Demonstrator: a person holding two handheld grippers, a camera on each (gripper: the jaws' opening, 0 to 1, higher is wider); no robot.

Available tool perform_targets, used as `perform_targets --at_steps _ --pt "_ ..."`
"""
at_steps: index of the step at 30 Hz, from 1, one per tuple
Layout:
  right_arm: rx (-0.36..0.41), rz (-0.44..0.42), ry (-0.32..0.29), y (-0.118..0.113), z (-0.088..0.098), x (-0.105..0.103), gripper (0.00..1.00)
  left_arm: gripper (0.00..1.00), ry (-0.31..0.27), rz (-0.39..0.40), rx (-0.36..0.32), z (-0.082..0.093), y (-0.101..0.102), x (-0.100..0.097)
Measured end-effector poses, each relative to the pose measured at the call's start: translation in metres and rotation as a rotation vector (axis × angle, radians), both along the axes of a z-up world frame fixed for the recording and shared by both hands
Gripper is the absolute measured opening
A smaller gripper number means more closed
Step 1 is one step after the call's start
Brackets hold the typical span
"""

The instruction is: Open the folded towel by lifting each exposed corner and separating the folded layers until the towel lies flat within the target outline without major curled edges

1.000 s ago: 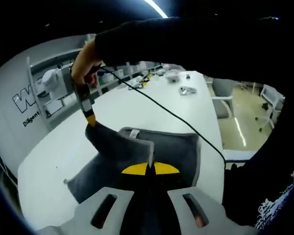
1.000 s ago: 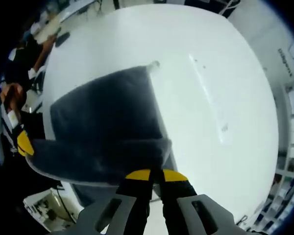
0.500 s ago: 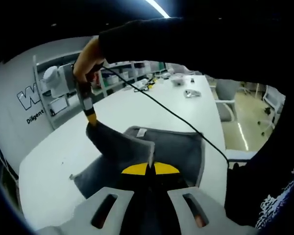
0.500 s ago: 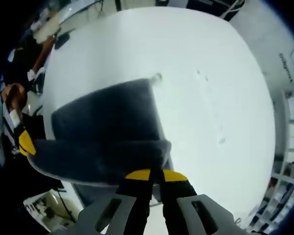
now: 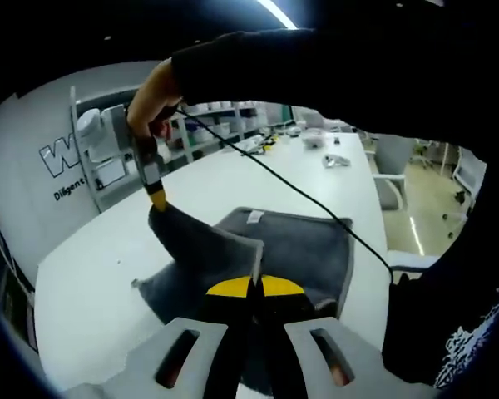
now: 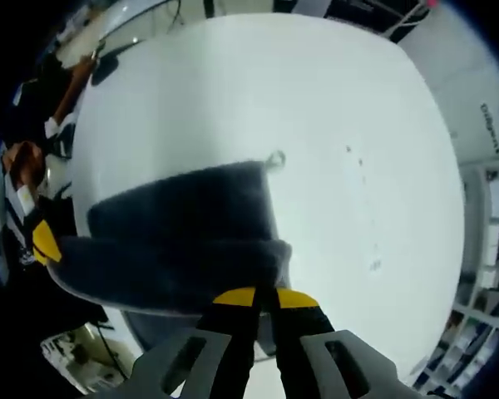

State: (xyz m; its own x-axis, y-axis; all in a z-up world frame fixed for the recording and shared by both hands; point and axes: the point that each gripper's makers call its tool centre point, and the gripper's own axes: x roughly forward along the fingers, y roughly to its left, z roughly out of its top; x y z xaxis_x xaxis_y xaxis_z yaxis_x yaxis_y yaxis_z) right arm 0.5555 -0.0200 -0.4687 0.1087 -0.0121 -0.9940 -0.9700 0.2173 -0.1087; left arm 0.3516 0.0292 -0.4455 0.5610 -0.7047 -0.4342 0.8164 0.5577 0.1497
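In the left gripper view, the left gripper is rising from the bottom edge with its yellow-tipped jaws pressed together on a corner of the dark grey towel, pinching the fabric so that a raised fold is standing up just ahead of the tips. The rest of the towel is draping down onto the white table, with a white label showing on its far edge. To the upper left, the right gripper is pointing downward, its yellow tip clamped on the towel's other lifted corner. A hand is wrapping around that gripper's handle from above, the dark sleeve arching across the top of the view. A black cable is trailing from the hand across the towel.

In the right gripper view, the right gripper is holding its jaws closed on the near edge of the towel, which is hanging as a raised band stretching leftward to the left gripper, whose yellow tip is gripping the opposite corner. Beyond the band, the lower layer is lying flat on the table, a small loop sticking out at its far corner.
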Motion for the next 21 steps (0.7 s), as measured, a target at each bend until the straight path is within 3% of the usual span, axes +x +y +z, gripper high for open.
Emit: perform_targets --at_steps 21 --pt "-0.035 0.037 -0.008 0.036 0.003 0.0 0.02 0.01 0.0 0.061 -0.042 0.002 0.033 0.0"
